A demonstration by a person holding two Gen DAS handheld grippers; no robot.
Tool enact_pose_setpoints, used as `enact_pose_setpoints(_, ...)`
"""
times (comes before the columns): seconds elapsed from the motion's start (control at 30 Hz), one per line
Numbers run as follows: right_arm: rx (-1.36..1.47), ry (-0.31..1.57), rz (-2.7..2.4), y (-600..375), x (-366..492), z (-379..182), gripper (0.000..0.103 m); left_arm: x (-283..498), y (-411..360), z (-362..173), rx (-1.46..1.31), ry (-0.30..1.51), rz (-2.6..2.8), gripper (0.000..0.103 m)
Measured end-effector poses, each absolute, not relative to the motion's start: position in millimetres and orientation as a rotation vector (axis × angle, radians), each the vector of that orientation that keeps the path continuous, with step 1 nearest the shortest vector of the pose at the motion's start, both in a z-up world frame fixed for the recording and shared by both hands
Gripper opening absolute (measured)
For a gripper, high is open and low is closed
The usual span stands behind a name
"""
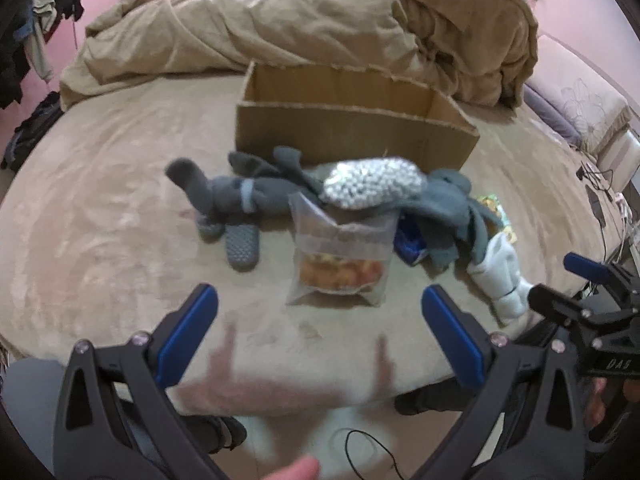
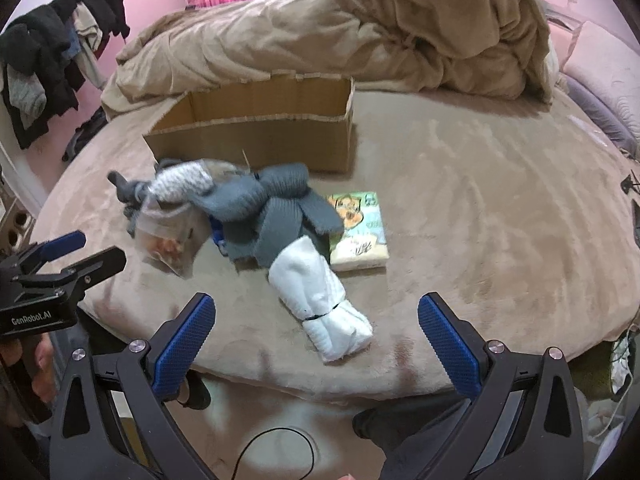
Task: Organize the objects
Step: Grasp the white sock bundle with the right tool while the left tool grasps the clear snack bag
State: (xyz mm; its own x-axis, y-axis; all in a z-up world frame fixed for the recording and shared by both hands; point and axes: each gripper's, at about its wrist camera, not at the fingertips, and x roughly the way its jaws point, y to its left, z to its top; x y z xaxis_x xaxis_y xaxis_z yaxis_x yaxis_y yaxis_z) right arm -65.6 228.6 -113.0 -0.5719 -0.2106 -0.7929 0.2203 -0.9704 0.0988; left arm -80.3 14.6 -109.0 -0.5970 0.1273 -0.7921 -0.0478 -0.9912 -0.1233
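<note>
Matt cardboard box [image 1: 352, 132], plush bedspread [image 1: 100, 200], clear glossy plastic bag [image 1: 340, 256].

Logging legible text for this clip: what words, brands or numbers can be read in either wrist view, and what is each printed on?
"GenRobot.AI": white print on the body of the left gripper, read in the right wrist view.
"DAS": pale letters on the body of the right gripper, read in the left wrist view; it may be part of a longer mark.
Picture book: cover lettering too small to read.
Clear snack bag and cardboard box: no readable print.
</note>
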Motion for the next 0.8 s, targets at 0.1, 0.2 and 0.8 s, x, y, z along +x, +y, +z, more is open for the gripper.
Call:
enact_pose_setpoints(0.1,1.337,0.029,-2.573,229,-74,-131,0.093,-93,15,-124,-1.377,-0.165,2.694,0.102)
enact_pose_setpoints(0.2,1.374,0.016,-2.557,232,-80,-147,0.082,-102,16,-132,-1.370,-0.173,2.681,0.100)
enact_pose_setpoints(0.8,1.319,0.044,-2.522,231,-78,-161,0.039,-114,26,-147,-1.377,-0.163,2.618,0.059)
